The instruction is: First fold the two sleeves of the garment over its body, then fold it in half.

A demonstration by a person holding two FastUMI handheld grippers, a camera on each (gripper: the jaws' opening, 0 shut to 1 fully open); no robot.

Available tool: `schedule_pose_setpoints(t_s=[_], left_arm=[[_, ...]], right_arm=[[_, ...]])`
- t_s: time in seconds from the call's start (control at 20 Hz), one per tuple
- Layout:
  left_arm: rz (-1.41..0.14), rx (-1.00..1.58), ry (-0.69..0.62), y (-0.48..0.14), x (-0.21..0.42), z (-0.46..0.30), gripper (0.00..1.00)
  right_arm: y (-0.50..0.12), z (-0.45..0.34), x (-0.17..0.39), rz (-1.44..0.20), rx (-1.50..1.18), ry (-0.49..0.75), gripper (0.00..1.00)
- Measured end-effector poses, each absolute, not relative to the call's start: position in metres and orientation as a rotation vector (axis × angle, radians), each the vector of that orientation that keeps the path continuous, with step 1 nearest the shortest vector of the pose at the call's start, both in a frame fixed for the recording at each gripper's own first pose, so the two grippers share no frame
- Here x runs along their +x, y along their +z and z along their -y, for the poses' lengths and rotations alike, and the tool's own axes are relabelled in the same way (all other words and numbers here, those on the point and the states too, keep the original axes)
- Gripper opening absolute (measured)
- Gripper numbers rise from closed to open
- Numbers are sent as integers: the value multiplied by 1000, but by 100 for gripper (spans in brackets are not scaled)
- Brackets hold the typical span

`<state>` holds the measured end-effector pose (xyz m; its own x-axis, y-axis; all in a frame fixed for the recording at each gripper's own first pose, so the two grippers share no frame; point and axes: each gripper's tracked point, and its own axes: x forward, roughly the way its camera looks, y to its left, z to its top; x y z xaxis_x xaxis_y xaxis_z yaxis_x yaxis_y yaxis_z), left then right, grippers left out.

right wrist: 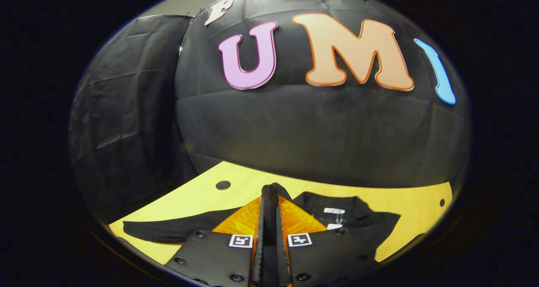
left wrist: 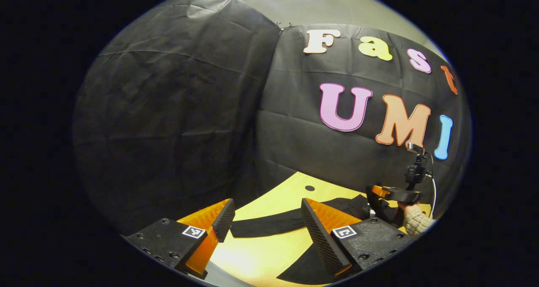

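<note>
Black garment lies flat on tabletop, one sleeve still spread out. Left hand-held gripper apart above it. Right hand-held gripper together w/ dark cloth between fingers. Risk: thin pinch slips mid-fold, sleeve bunches.

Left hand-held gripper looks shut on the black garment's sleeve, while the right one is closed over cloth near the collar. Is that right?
Not quite. The left gripper view shows the left hand-held gripper open, its fingers apart above the black garment on the table. The rest stands: in the right gripper view the right hand-held gripper is closed, with dark cloth between its fingers.
</note>
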<state>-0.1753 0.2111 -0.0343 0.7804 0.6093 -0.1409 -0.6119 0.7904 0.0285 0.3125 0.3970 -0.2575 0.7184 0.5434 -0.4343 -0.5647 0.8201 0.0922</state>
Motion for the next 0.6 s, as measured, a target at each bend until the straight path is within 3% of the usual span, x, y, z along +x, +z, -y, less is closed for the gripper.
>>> schedule_pose_setpoints(t_s=[0.25, 0.3, 0.35, 0.6], left_arm=[[-194, -32, 648, -51, -172, -210, 92], [-201, -28, 644, -53, -171, -209, 92], [-203, -24, 635, -52, -169, -208, 92], [-218, 5, 606, -55, -152, -209, 92]], right_arm=[[-295, -415, 318, -539, -26, 632, 16], [-298, -421, 318, -550, 0, 642, 25], [-300, -425, 319, -560, 23, 647, 24], [-305, -421, 320, -589, 59, 663, 99]])
